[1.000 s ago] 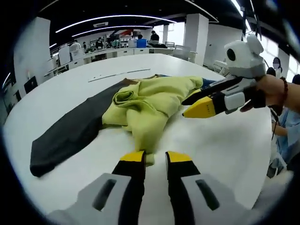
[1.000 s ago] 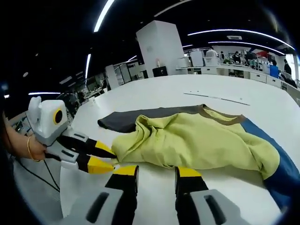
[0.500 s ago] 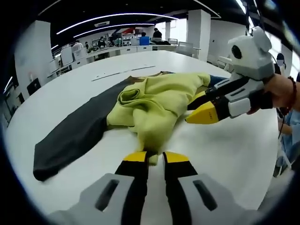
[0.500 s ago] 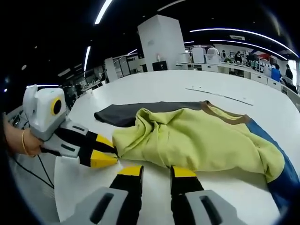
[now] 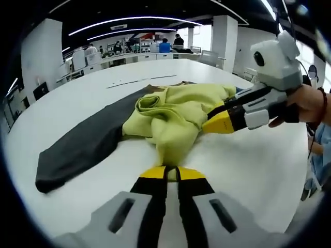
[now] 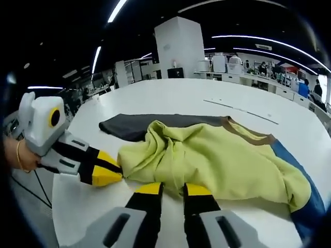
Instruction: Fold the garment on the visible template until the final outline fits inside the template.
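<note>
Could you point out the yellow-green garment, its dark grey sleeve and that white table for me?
garment [image 6: 227, 160]: right gripper view, middle of its yellow-green body.
dark grey sleeve [image 5: 83, 150]: left gripper view, midway along it.
table [image 5: 248, 165]: left gripper view, bare white top.

- No readable text, label, brand, number or sign in either view
- The garment [image 5: 170, 116] carries plain colour panels, with no print or tag that can be made out
- The white table [image 5: 258, 165] bears faint thin marks at its far side, too small to read
- Background desks and pillars are too blurred for any lettering
</note>
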